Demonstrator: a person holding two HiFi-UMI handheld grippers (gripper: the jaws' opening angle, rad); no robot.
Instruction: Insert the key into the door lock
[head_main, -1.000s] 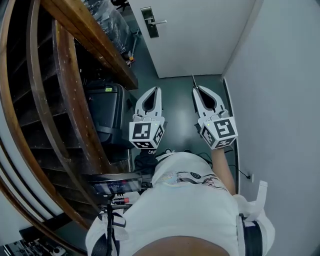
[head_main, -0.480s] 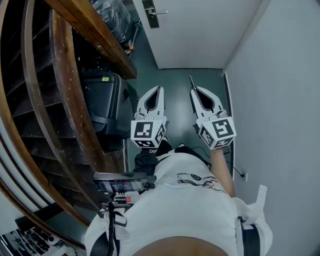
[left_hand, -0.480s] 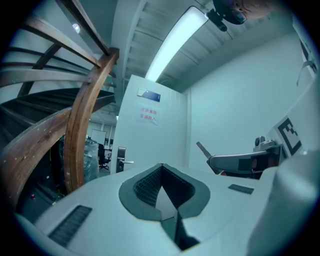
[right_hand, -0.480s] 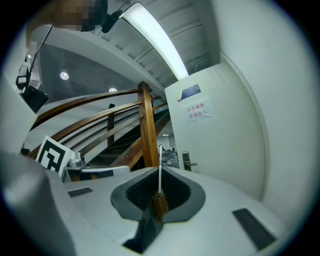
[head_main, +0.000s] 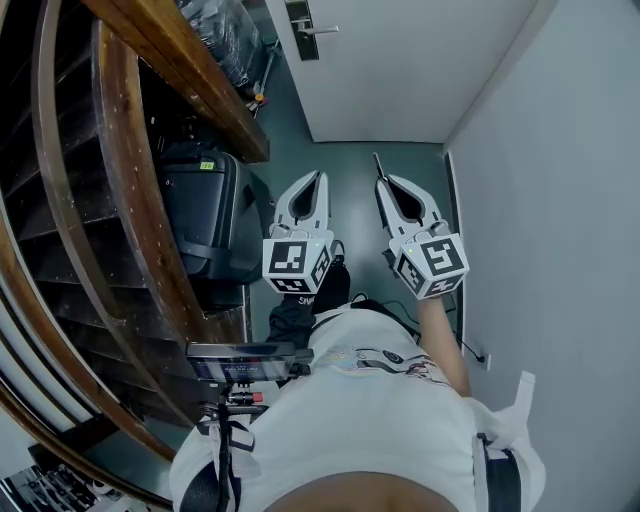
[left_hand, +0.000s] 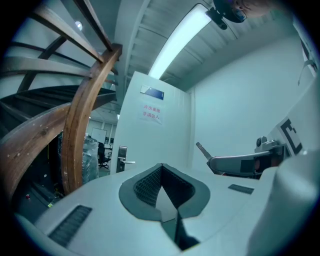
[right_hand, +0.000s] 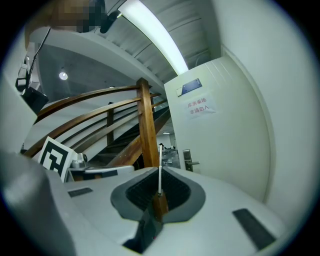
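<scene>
A white door (head_main: 400, 60) stands ahead, with a metal lock plate and lever handle (head_main: 300, 27) at its left edge. The lock plate (right_hand: 188, 161) looks small and far off in the right gripper view, and the same lock plate (left_hand: 122, 159) shows in the left gripper view. My right gripper (head_main: 381, 183) is shut on the key (right_hand: 160, 172), whose thin blade points forward from a brown head. In the head view the key (head_main: 378, 165) juts past the jaw tips. My left gripper (head_main: 317, 177) is shut with nothing in it, beside the right one.
A curved wooden stair rail (head_main: 190, 75) and steps fill the left. A black case (head_main: 205, 215) stands on the floor under it. A grey wall (head_main: 560, 200) runs along the right. The green floor (head_main: 355, 165) forms a narrow passage leading to the door.
The view has shifted toward the door, so the lock plate now sits higher in the head view. Both grippers keep their pose and stay shut, the right one still holding the key.
</scene>
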